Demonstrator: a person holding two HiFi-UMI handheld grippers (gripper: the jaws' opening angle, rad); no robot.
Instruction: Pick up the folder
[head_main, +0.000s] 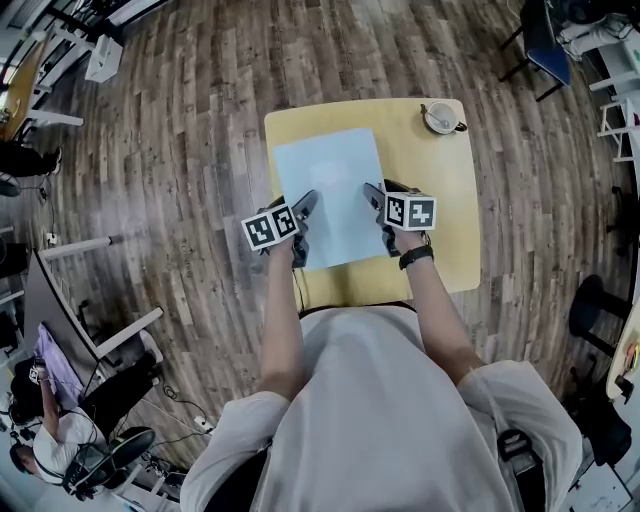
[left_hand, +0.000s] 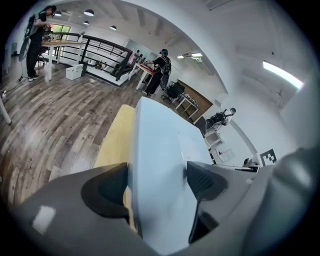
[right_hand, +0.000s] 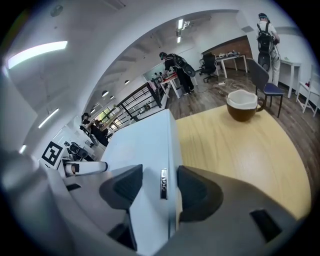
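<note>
Wood-plank flooring surrounds a yellow table (head_main: 440, 240), over which the pale blue folder (head_main: 330, 185) spans between both tongs. The left gripper (head_main: 304, 210) pinches the folder's left edge; the right gripper (head_main: 376, 196) pinches its right edge. A cup (head_main: 440, 118) stands at the far corner.

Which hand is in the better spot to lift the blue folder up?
Right, but barely. The right gripper is shut on the folder at its thick edge, beside the metal tab. The left gripper grips the opposite edge, so both probably lift together.
</note>
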